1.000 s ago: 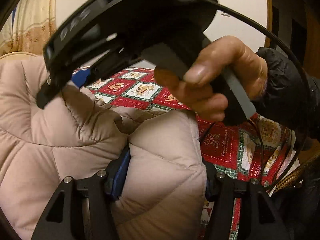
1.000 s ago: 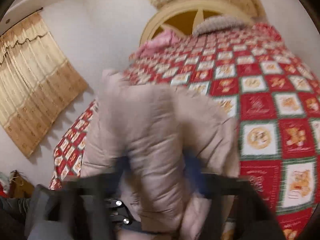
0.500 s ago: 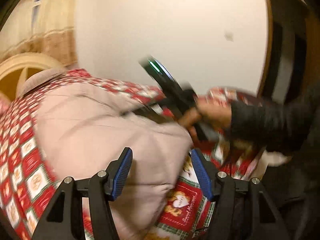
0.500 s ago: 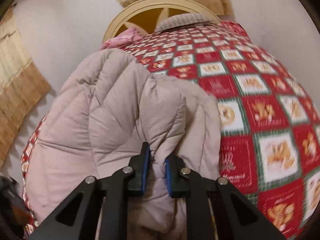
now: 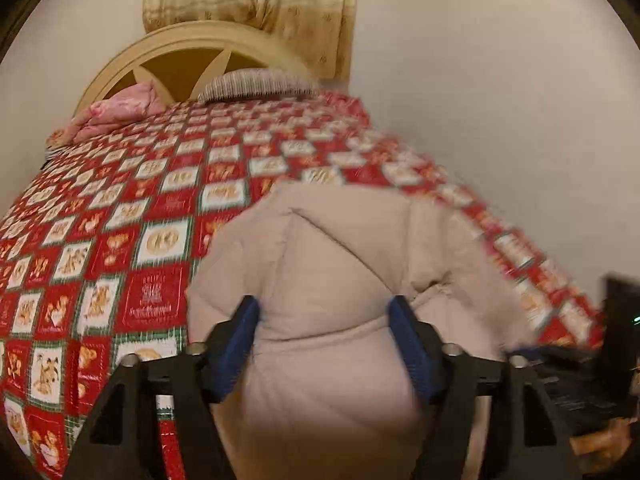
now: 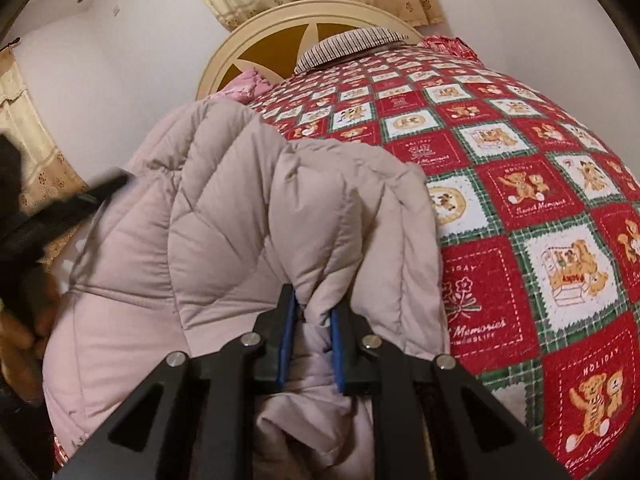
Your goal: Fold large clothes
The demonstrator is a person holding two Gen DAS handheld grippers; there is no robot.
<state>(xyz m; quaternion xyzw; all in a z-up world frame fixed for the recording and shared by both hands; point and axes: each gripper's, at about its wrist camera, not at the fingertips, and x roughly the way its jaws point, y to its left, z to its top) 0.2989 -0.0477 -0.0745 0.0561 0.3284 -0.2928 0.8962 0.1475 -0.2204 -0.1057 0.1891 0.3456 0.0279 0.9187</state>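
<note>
On the near edge of the bed (image 5: 132, 216), the left gripper (image 5: 324, 344) is opening, the jacket (image 5: 340, 264) bulging between its blue pads without their pressing on it, so I judge a fold has just been laid and let go. To the right, the right gripper (image 6: 312, 340) stays out of that release, clenched on a bunched jacket fold; next it likely must carry this fold across. The jacket's near end is cut off, and the left view is blurred.
</note>
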